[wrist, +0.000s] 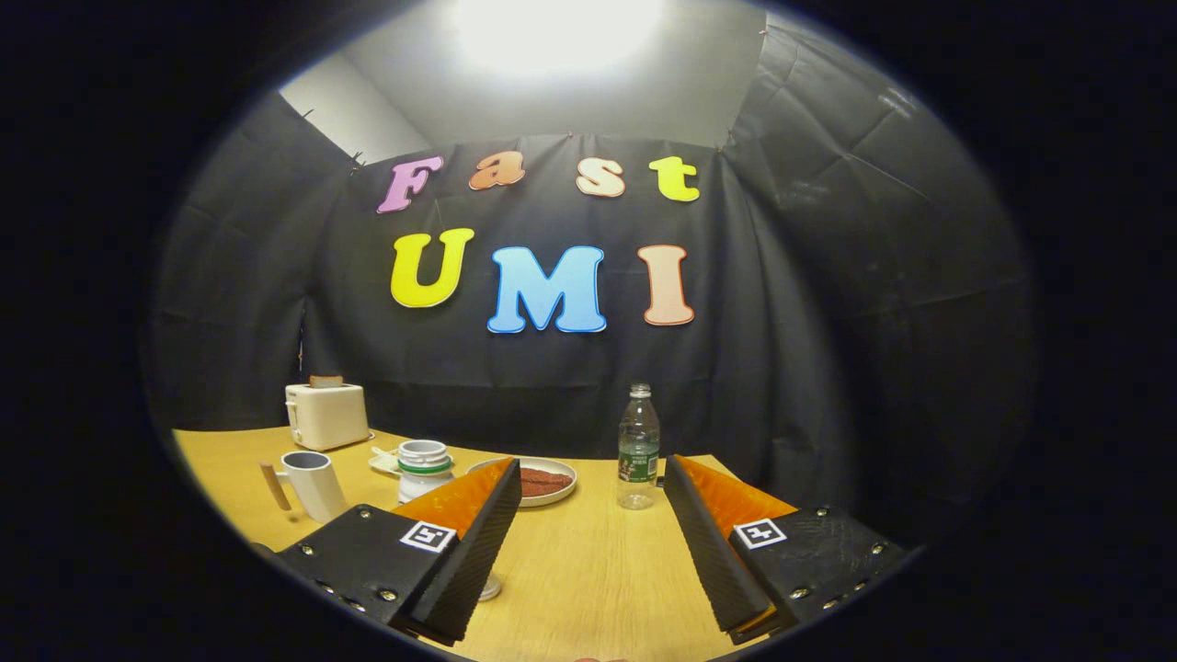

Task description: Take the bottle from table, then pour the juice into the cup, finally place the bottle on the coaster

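While the fingers sit wide open with nothing between them, the bottle stands upright on the tabletop just beyond, cup off left.

The bottle is clear plastic with a green label, upright on the wooden table, beyond the fingertips and nearer the right one. The cup, pale with a wooden handle, stands upright well left of it. A small round coaster peeks out beside the left finger.
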The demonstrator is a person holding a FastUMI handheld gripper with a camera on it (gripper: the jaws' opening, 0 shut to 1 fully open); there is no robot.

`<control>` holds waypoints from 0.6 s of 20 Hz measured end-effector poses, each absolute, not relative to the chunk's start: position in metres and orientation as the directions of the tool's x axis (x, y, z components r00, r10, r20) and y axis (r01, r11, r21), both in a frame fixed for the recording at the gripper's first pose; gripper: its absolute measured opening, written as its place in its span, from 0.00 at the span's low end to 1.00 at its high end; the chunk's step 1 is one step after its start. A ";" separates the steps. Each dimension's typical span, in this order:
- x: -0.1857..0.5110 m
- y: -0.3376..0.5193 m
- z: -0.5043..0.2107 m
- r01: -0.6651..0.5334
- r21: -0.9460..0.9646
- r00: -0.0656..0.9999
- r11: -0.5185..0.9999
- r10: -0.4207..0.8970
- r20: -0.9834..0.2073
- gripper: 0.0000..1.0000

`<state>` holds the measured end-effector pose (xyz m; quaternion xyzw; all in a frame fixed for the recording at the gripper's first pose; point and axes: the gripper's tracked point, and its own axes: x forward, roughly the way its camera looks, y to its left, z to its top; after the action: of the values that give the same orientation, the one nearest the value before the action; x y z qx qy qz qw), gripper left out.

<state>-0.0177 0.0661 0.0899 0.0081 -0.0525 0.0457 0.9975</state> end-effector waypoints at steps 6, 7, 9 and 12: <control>-0.036 0.098 0.084 -0.177 0.031 0.983 0.984 0.176 0.045 0.95; -0.037 0.102 0.083 -0.185 0.033 0.982 0.982 0.183 0.038 0.95; -0.035 0.108 0.079 -0.185 0.016 0.982 0.983 0.185 0.030 0.94; -0.033 0.124 0.068 -0.204 0.019 0.979 0.979 0.204 0.009 0.95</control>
<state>-0.0327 0.1237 0.0678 0.0098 -0.0034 0.1025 0.9947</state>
